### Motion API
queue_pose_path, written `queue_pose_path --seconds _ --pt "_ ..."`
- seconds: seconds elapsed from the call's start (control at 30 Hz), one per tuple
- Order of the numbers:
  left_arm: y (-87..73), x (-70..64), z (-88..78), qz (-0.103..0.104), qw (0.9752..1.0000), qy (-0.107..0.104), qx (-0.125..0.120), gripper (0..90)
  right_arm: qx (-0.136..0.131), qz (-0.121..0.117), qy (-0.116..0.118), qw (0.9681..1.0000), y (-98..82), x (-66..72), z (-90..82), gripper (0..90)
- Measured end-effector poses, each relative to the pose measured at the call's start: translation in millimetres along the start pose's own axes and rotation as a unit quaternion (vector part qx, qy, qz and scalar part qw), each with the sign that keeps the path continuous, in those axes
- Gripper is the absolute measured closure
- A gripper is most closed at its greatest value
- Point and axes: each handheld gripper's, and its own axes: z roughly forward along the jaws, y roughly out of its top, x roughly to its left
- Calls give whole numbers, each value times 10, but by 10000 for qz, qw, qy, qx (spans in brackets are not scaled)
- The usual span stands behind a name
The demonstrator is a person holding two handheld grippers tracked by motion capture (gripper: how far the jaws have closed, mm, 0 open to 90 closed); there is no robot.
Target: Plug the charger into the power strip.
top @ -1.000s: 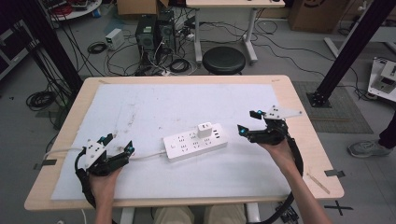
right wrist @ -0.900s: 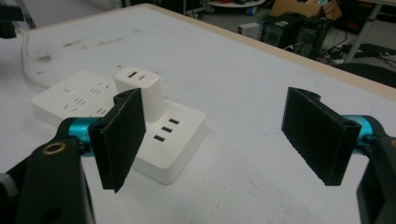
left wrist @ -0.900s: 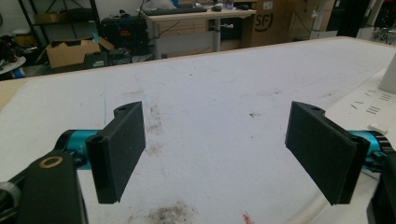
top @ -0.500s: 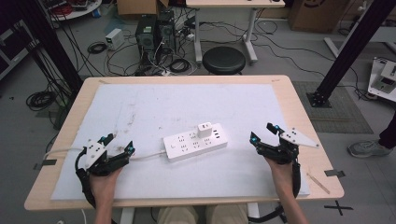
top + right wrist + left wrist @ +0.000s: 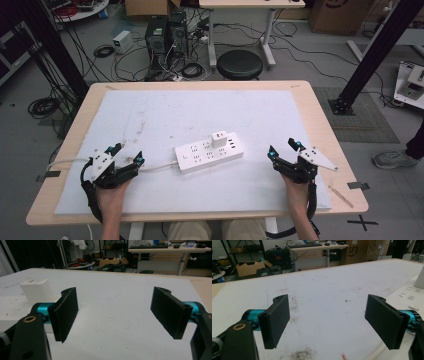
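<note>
A white power strip lies on the white mat in the middle of the table, with a white plug adapter seated in its far side. Its white cable runs left toward my left gripper, which rests open on the mat at the near left. My right gripper rests open at the near right, apart from the strip. In the right gripper view the adapter and strip sit beyond the left jaw. In the left gripper view the strip's edge shows at the right.
The wooden table borders the mat on all sides. A black stool, computer towers and tangled cables stand on the floor behind. A black frame post rises at the right.
My right gripper has moved toward me and down, from raised beside the strip to resting near the table's front right. The left gripper has barely moved.
</note>
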Motion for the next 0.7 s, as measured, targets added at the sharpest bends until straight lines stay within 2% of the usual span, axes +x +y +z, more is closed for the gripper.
queue_pose_path --seconds 0.2,0.47,0.5,0.7 --pt "1 2 -2 21 10000 2 1 202 -89 192 14 9998 -31 -56 -23 231" --pt "-1 4 -5 9 10000 10 -28 202 4 -10 49 10000 -45 -6 -9 229" --pt "0 3 -4 17 10000 3 -21 202 26 -92 115 9999 -50 -7 5 222" --pt "0 3 -2 26 10000 11 -7 202 29 -129 118 9998 -58 -1 -2 222"
